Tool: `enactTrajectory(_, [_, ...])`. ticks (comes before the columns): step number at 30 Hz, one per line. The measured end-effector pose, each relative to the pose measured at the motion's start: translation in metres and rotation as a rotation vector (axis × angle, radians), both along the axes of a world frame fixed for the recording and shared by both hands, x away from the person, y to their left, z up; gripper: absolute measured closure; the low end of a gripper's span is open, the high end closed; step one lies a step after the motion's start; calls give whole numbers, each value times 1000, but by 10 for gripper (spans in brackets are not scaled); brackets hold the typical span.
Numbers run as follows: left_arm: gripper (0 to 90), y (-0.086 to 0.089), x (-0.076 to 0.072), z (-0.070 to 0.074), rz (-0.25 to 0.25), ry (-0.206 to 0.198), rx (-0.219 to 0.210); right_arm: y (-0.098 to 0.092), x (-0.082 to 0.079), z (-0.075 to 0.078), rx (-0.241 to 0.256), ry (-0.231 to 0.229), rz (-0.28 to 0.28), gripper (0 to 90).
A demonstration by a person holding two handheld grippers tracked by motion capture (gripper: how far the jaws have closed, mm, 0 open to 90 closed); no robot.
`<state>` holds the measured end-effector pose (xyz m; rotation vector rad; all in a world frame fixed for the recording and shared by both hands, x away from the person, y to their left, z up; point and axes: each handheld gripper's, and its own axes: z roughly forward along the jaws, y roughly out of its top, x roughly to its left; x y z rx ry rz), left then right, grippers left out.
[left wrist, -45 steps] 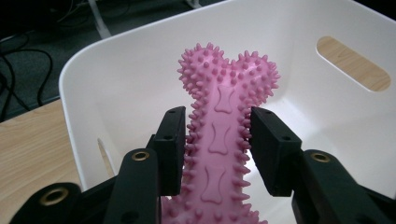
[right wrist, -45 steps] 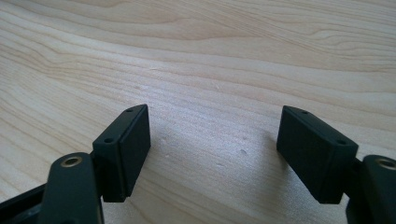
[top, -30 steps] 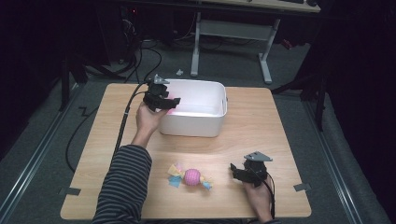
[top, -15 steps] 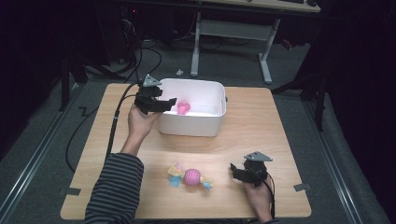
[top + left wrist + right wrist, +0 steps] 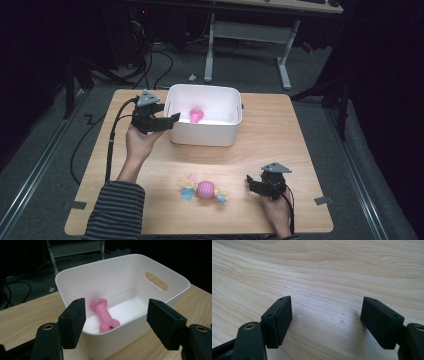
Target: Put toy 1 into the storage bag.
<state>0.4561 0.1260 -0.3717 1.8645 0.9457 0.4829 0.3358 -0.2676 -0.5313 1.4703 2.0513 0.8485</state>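
Two sets of jaws, both spread wide, neither pinching anything.

Left gripper: held just outside the left wall of the white bin, jaws pointing right toward it. In the left gripper view the gap between the jaws frames the bin's near wall and its inside. Pink bone toy lies flat on the bin floor, spiky-surfaced, clear of the walls; in the high view it sits toward the far middle of the bin. Nothing between the black pads.

Right gripper: resting low near the front right of the table, jaws aimed left. In the right gripper view, bare wood grain between the pads.

Candy-shaped toy: pink ball middle, yellow and blue fabric ends, lying on the table near the front edge, left of the right gripper, near it but apart. Left hand and striped sleeve come in from the near left.

Judgement: sorting toys into the bin; bone is placed, left gripper empty at the bin side. Candy toy is what remains. Next move likely falls to the right gripper: slide left, straddle the ball middle or a fabric end, close, lift over the bin's near rim. Soft fabric ends may slip; ball middle is the surer grip.
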Motion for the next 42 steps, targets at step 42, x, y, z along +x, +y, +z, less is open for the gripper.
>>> enactTrajectory(42, [283, 59, -77, -65, 78, 51, -30, 0, 0, 0, 2, 2, -6, 257])
